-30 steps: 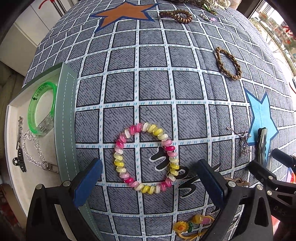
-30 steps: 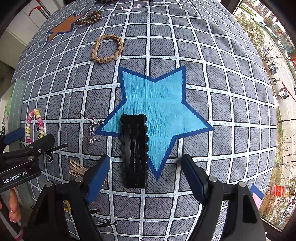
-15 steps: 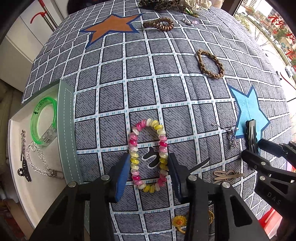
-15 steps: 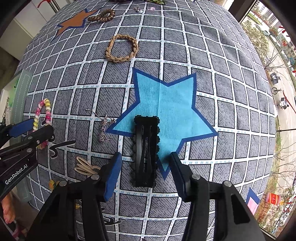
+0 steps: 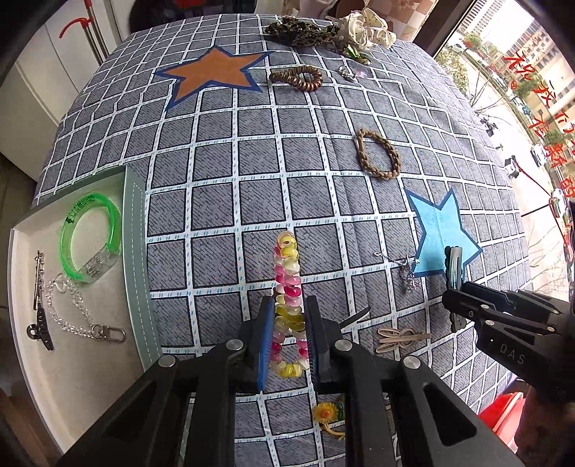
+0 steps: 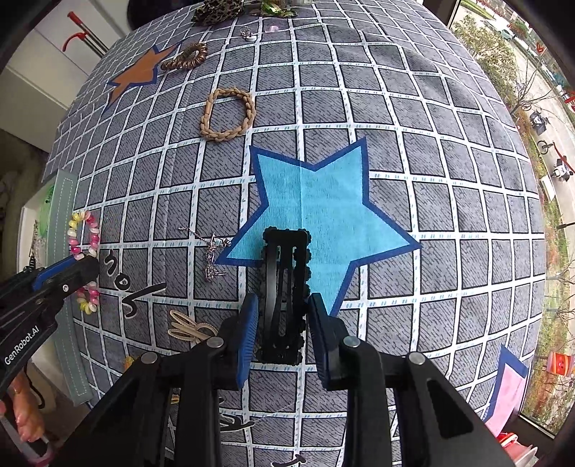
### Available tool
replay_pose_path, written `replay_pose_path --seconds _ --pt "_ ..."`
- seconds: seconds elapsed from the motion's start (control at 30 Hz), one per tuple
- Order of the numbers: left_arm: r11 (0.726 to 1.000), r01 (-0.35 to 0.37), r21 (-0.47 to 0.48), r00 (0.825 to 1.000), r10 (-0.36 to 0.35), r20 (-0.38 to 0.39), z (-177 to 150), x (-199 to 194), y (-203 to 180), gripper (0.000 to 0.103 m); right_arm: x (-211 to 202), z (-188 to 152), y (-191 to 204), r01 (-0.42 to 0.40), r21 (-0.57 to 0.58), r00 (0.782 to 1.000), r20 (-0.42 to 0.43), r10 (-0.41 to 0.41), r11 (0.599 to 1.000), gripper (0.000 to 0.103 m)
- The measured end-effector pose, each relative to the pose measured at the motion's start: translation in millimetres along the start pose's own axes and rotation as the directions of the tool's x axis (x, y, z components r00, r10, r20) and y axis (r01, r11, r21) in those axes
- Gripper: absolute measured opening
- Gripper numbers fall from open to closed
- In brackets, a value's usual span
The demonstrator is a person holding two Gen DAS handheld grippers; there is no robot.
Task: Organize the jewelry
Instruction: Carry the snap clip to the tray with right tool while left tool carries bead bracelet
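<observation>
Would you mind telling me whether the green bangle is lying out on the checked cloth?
No, the green bangle lies inside the white tray at the table's left edge, beside a silver chain.

A tablecloth (image 5: 222, 201) covered the table. At its left edge sat a tray (image 5: 134, 251); in the tray lay a bangle (image 5: 90, 239), with a chain (image 5: 72, 309) nearer the camera and a hair clip (image 5: 37, 301) to its left. A bead bracelet (image 5: 287, 287) lay on the cloth right of the tray, its near end between the fingers of the left gripper (image 5: 287, 345). Farther right lay a small chain (image 5: 408, 269), then a barrette (image 6: 284, 287) partly on a star patch (image 6: 323, 204), its near end between the fingers of the right gripper (image 6: 282, 334). Behind the star lay a braided band (image 6: 228, 113), and farther back a coiled hair tie (image 5: 296, 77) beside another star (image 5: 212, 72). Scrunchies (image 5: 334, 30) lay at the far edge.
</observation>
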State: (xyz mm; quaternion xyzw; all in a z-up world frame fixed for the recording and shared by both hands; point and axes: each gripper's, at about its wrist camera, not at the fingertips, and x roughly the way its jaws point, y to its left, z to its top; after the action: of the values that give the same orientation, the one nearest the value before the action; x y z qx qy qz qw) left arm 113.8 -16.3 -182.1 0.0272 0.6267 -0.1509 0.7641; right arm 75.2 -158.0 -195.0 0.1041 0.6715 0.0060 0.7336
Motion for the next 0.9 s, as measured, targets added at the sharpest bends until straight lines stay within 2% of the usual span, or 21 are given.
replay_pose_path --seconds 0.23,0.4,0.67,0.9 --pt "1.000 0.020 -0.024 0.999 -0.019 0.047 -7 -24 17 0.024 -22 10 -3 -0.043 -0.001 0.998 0.034 0.043 0.999 0.031" --pt "0.999 0.015 -0.048 0.997 -0.011 0.080 -10 -40 27 0.024 -38 20 8 -0.080 -0.032 0.995 0.054 0.082 0.996 0.031" --pt "0.991 -0.016 -0.136 0.993 0.032 0.117 -29 -64 70 0.024 -43 21 44 -0.131 -0.141 0.988 0.064 0.141 0.981 0.031" --pt "0.968 -0.061 -0.242 0.990 0.090 0.110 -60 -76 122 0.024 -47 20 104 -0.166 -0.254 0.982 0.050 0.184 0.953 0.031"
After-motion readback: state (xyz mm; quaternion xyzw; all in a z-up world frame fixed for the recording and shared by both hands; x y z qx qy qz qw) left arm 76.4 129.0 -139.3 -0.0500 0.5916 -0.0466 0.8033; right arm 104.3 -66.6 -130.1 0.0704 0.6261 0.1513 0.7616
